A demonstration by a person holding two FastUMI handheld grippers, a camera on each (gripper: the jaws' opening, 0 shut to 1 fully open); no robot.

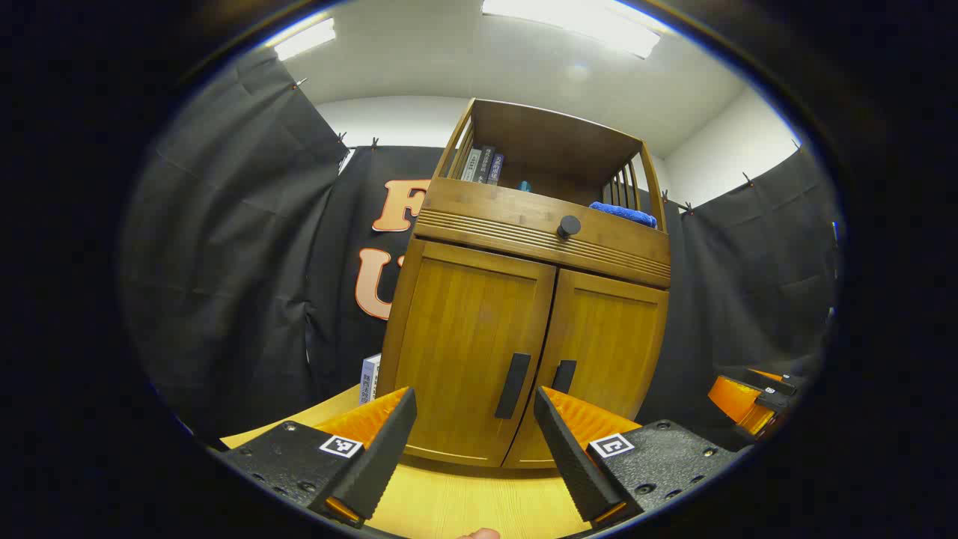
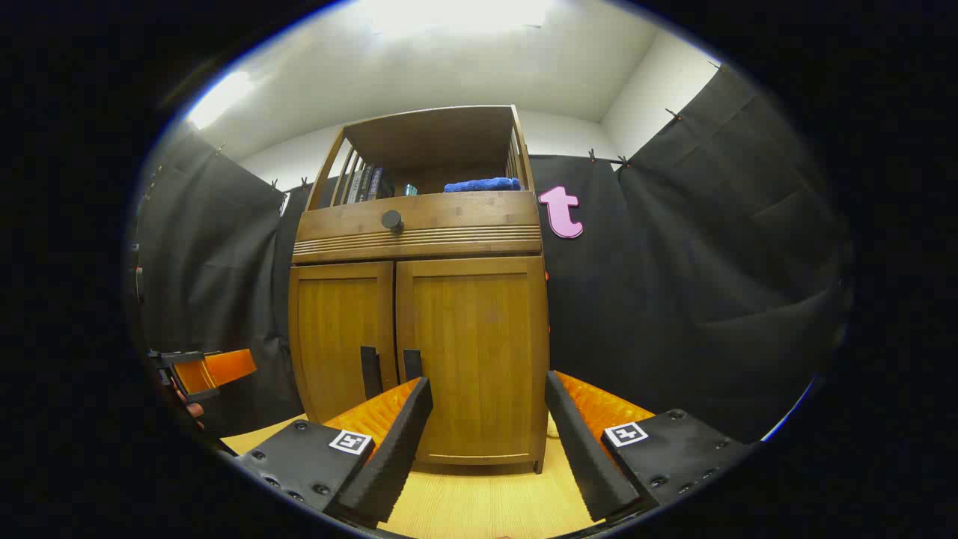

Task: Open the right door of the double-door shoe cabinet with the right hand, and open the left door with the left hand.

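A wooden double-door shoe cabinet [image 1: 524, 299] stands on a pale wooden bench [image 1: 479, 509], toward the bench's far edge, and both of my claws face it. Both doors are closed. In the left gripper view, the left door [image 1: 468, 352] and the right door [image 1: 602, 352] meet at the middle, and each carries a dark upright handle beside that seam: the left door handle [image 1: 513, 385] and the right door handle [image 1: 563, 376]. In the right gripper view the same right door [image 2: 475, 352] is the wider panel in front of me.

Above the doors runs a grooved drawer front with a round dark knob [image 1: 569, 226]. Above that is an open shelf holding a few upright books [image 1: 483, 165] toward its left end and a folded blue cloth [image 1: 623, 213] toward its right end.

My left claw [image 1: 473, 442] hovers in front of the left door with its fingers spread wide apart, holding nothing and touching nothing. My right claw [image 2: 488, 438] hovers before the right door, also spread wide and empty. From the left gripper view I can see the right claw low at the right edge.

A small box [image 1: 369, 378] stands on the bench just beside the cabinet's left side. Black cloth hangs behind and around the cabinet.
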